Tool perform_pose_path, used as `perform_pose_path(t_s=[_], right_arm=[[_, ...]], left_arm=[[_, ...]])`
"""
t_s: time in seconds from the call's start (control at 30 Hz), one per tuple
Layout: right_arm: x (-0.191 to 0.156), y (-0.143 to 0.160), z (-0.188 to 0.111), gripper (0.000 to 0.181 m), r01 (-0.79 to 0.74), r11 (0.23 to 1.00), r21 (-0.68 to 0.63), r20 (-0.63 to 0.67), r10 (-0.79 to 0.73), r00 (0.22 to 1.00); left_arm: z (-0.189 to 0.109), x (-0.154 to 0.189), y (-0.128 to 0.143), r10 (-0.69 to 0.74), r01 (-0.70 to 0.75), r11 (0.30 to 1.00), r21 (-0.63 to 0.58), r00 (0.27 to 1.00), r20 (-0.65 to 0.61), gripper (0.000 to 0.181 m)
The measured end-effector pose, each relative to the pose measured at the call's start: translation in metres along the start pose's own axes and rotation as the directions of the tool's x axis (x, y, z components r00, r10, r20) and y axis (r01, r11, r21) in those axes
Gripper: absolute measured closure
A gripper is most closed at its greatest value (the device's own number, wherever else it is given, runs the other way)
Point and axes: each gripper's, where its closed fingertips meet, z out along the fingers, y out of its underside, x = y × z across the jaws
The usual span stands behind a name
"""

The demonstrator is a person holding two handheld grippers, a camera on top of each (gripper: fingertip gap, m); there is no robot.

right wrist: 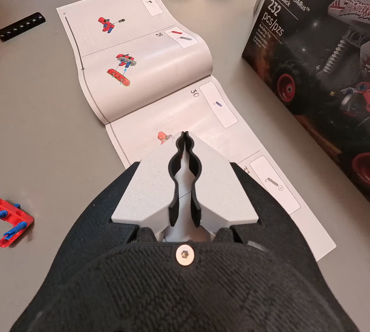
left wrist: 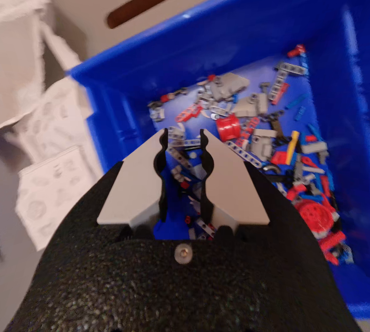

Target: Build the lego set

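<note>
The left tongs (left wrist: pixel 182 134), fingers apart, hang over the blue bin (left wrist: pixel 220 42), likely to pick a piece. The right tongs (right wrist: pixel 184 133), tips together and empty, rest at frame centre over the open manual (right wrist: pixel 140 52), probably marking the step.

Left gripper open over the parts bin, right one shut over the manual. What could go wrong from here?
1. The left gripper is open above a tangled pile of lego pieces in the blue bin; closing could grab several parts or the wrong one.
2. The left view is blurred, so aim may be off.
3. The shut right gripper may drag the open instruction booklet.
</note>
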Motion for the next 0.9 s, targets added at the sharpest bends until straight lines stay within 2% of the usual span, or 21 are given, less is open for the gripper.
perform_pose_path(t_s=[0.1, 0.23, 0.3, 0.57, 0.67, 0.8, 0.9], right_arm=[[0.0, 0.0, 0.0, 0.181, -0.001, 1.0, 0.0, 0.001, 0.001, 1.0], [0.0, 0.0, 0.0, 0.181, -0.004, 1.0, 0.0, 0.003, 0.004, 1.0], [0.0, 0.0, 0.0, 0.181, -0.004, 1.0, 0.0, 0.004, 0.004, 1.0], [0.0, 0.0, 0.0, 0.181, -0.003, 1.0, 0.0, 0.002, 0.003, 1.0], [0.0, 0.0, 0.0, 0.181, -0.004, 1.0, 0.0, 0.003, 0.004, 1.0], [0.0, 0.0, 0.0, 0.181, -0.001, 1.0, 0.0, 0.001, 0.001, 1.0], [0.0, 0.0, 0.0, 0.181, 0.003, 1.0, 0.0, -0.003, -0.003, 1.0]], left_arm=[[0.003, 0.032, 0.008, 0.166, -0.171, 0.985, -0.03, 0.977, -0.132, 0.157], [0.009, 0.042, 0.018, 0.407, -0.413, 0.91, -0.035, 0.906, -0.118, 0.177], [0.011, 0.055, 0.024, 0.469, -0.479, 0.877, -0.026, 0.867, -0.167, 0.181], [0.024, 0.069, 0.024, 0.484, -0.506, 0.862, -0.034, 0.841, -0.24, 0.181], [0.022, 0.081, 0.014, 0.508, -0.517, 0.855, 0.036, 0.822, -0.256, 0.181], [0.018, 0.078, 0.0, 0.485, -0.478, 0.874, 0.085, 0.848, -0.214, 0.181], [0.015, 0.075, 0.01, 0.43, -0.426, 0.901, 0.077, 0.861, -0.271, 0.181]])
